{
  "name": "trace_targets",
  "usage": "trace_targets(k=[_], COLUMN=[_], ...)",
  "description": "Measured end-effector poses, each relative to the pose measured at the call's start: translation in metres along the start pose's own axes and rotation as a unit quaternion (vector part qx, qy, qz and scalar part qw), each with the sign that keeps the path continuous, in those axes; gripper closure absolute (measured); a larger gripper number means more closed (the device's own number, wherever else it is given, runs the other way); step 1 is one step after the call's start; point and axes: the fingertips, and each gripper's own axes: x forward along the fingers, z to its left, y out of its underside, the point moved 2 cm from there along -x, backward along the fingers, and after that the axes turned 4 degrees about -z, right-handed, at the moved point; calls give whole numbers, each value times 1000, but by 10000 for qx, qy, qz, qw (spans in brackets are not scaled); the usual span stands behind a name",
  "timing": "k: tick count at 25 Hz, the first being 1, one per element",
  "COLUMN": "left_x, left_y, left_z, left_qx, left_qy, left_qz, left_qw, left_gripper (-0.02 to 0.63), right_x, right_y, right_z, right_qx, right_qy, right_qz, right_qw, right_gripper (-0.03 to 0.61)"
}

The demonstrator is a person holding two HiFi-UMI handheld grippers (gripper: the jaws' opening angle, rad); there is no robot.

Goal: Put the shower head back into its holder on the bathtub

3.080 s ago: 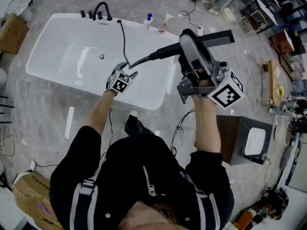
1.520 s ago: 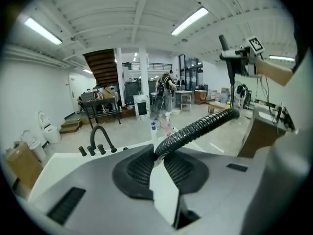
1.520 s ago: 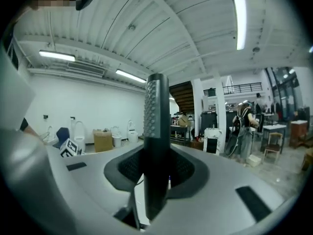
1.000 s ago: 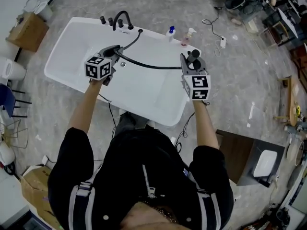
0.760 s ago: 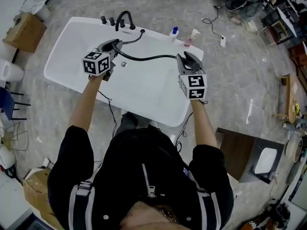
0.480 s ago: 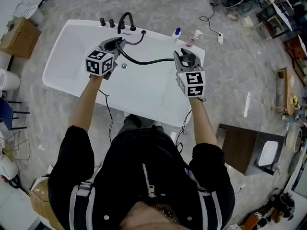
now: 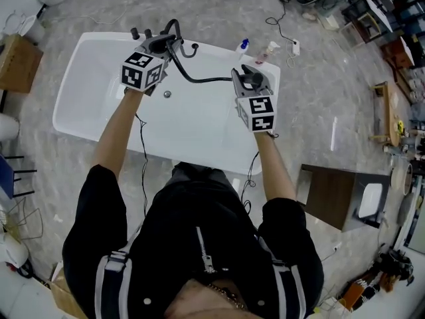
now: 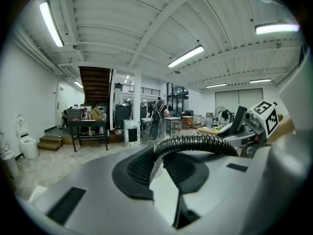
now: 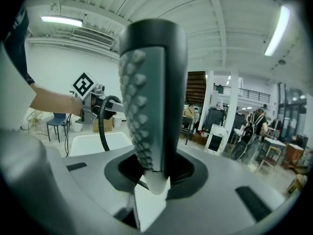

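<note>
The black shower head [image 9: 152, 94] stands upright between the jaws of my right gripper [image 9: 151, 182], its nubbed face turned left. In the head view my right gripper [image 7: 247, 78] is shut on it over the white bathtub [image 7: 86, 115], near the right rim. My left gripper [image 7: 161, 44] is shut on the ribbed black hose [image 8: 193, 142] just in front of the black faucet [image 7: 174, 28]. The hose [image 7: 199, 78] curves from there across the tub to the shower head. I cannot make out the holder itself.
Two bottles [image 7: 244, 44] [image 7: 269, 48] stand on the floor behind the tub's right end, beside a power strip [image 7: 295, 46] and its cable. A cardboard box [image 7: 16, 56] lies at the left and a wooden side table [image 7: 332, 195] at the right.
Both grippers have moved toward the faucet end of the tub, the left one up to the faucet. The hose between them hangs in a shorter curve.
</note>
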Motion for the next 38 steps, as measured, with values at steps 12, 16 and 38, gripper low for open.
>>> trace_targets(k=[12, 16, 38], left_x=[51, 66, 105], left_y=[-56, -56, 8], left_z=[4, 12, 38], left_qx=[465, 532, 440], left_qy=[87, -33, -65], left_qz=[-361, -338, 173], left_qw=[9982, 9980, 9989], left_gripper=[538, 538, 538], right_x=[11, 17, 37], right_y=[-8, -5, 28], right_z=[-26, -36, -46], right_qx=[215, 302, 605], right_qy=[241, 264, 411], right_qz=[-106, -100, 206], right_qw=[9994, 9991, 9971], right_gripper=[462, 462, 462])
